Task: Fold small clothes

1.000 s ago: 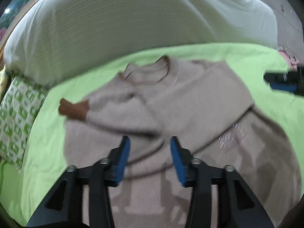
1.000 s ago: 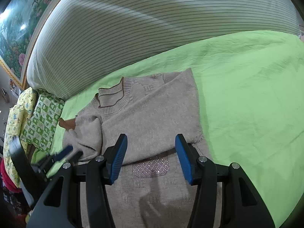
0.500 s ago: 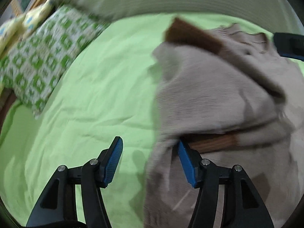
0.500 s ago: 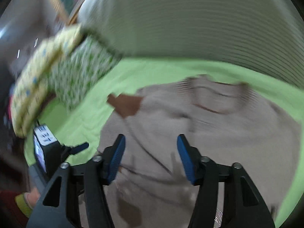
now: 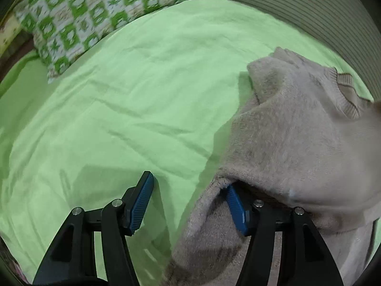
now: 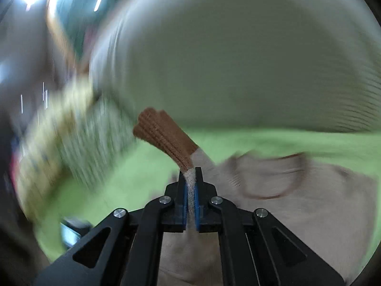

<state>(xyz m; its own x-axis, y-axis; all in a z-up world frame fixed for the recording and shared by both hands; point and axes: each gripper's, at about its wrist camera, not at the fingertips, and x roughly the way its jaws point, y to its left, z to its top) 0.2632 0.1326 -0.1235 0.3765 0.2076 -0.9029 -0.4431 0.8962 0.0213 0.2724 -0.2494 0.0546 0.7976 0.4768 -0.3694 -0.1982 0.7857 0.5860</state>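
A beige knit sweater (image 5: 297, 131) lies on the green bedsheet (image 5: 119, 95), filling the right side of the left wrist view. My left gripper (image 5: 188, 190) is open at the sweater's left edge; its right finger (image 5: 234, 205) sits under a raised fold, its left finger (image 5: 141, 202) over bare sheet. My right gripper (image 6: 190, 186) is shut on the sweater's sleeve (image 6: 190, 183) just below the brown ribbed cuff (image 6: 164, 135), which stands up above the jaws. The sweater body (image 6: 297, 202) with its neckline lies to the right. The right wrist view is motion-blurred.
A green-and-white patterned pillow (image 5: 78, 16) lies at the far left of the bed. A large striped pale cushion (image 5: 297, 7) runs along the back and also shows in the right wrist view (image 6: 226, 59). The left gripper's body shows blurred in the right wrist view (image 6: 71, 231).
My right gripper has closed on the sleeve near the cuff and lifted it. My left gripper has swung left to the sweater's left edge and stays open.
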